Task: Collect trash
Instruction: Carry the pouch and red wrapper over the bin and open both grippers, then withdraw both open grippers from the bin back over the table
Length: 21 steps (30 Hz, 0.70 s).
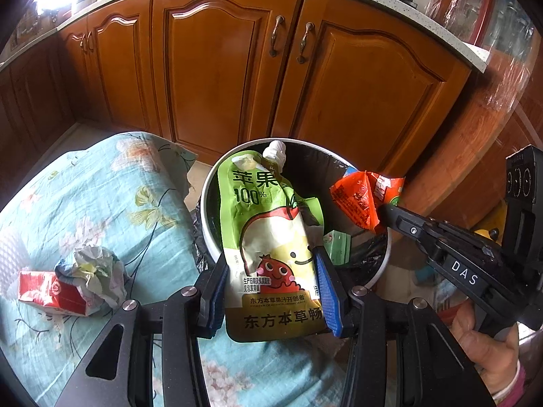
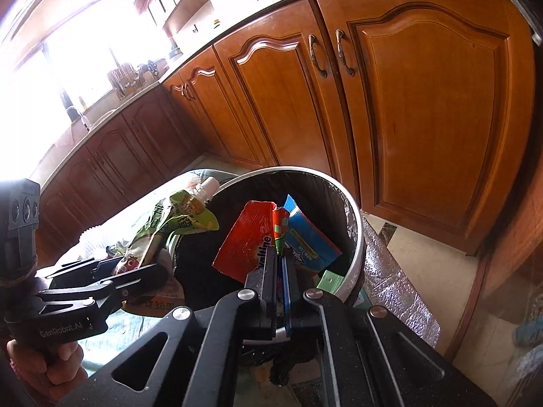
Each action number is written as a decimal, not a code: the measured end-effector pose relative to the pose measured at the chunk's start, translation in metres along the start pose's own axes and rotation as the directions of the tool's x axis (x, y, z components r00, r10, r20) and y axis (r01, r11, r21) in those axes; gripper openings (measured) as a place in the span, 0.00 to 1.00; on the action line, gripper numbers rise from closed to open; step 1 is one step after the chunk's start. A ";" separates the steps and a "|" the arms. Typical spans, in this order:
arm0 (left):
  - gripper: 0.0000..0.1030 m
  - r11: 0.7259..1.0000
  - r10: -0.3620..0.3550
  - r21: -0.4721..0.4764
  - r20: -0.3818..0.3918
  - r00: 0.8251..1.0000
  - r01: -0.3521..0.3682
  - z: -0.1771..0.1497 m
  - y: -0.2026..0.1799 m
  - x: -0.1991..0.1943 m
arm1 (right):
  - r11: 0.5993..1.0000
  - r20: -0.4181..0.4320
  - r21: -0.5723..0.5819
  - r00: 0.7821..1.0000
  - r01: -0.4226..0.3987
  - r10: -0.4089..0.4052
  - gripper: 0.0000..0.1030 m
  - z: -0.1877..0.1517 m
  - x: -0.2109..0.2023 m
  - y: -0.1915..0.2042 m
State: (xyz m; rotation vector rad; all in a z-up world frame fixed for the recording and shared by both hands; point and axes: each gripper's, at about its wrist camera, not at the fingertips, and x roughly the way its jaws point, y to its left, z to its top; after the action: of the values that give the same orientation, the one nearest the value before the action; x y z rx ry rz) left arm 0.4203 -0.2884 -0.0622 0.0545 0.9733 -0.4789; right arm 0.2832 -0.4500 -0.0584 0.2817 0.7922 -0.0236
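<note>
Left gripper (image 1: 271, 285) clamped on the green juice pouch (image 1: 268, 237), blue pads (image 1: 324, 288) pinching its lower half w/ the spout end leaning out over the bin's near rim. Right gripper (image 2: 279, 264) squeezed tight on a bunch of wrappers (image 2: 271, 237), red one plus a blue one, hanging just above the bin (image 2: 353, 224) mouth. Both loads over the bin, neither dropped yet, by the look of it.

Risks: pouch is long and floppy, and it's held low, so if let go here I'd guess it could tip back over the bin's near rim onto the floral cloth (image 1: 101, 186). Wrappers are light and pinched at one corner, so they could stick to a pad or flutter out past the bin's right side. The two grippers sit close above the bin, so a bump is possible.

Still on the cloth, left of the bin: a crumpled paper ball (image 1: 95, 271) touching a red carton (image 1: 47, 291).

Hard to tell: bin's bottom is dark behind the liner, only a green box (image 1: 336, 247) shows inside. Can't count the wrappers in the bunch. Beyond the bin, cabinet doors (image 1: 217, 68); window area in right wrist view is blown out.
</note>
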 end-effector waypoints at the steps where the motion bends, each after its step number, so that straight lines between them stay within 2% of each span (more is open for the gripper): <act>1: 0.43 1.000 0.001 0.003 -0.001 1.000 -0.001 0.002 -0.001 0.003 | 1.000 -0.003 -0.002 1.000 0.003 -0.003 0.02 0.002 0.002 -0.001; 6: 0.44 1.000 -0.007 0.005 -0.022 1.000 0.007 0.011 -0.002 0.016 | 1.000 -0.015 -0.004 1.000 0.017 -0.017 0.03 0.006 0.007 -0.003; 12: 0.49 0.998 -0.046 -0.034 -0.033 0.998 0.045 0.014 0.007 0.021 | 1.000 -0.022 0.021 1.000 0.019 -0.018 0.11 0.008 0.010 -0.010; 14: 0.53 0.998 -0.054 -0.044 -0.021 0.998 0.053 0.012 0.009 0.016 | 0.999 -0.020 0.035 1.000 0.012 -0.011 0.27 0.009 0.010 -0.013; 17: 0.56 0.995 -0.068 -0.067 0.001 0.998 0.068 0.005 0.014 0.010 | 0.999 -0.012 0.050 1.000 -0.003 0.004 0.39 0.006 0.008 -0.013; 21: 0.56 0.991 -0.082 -0.106 0.020 0.996 0.084 -0.005 0.023 0.000 | 0.998 -0.006 0.059 1.000 -0.016 0.017 0.41 0.002 0.006 -0.011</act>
State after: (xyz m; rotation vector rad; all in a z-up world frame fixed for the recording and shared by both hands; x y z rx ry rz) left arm 0.4256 -0.2663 -0.0689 -0.0861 0.9866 -0.5024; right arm 0.2876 -0.4606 -0.0634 0.3446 0.7969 -0.0306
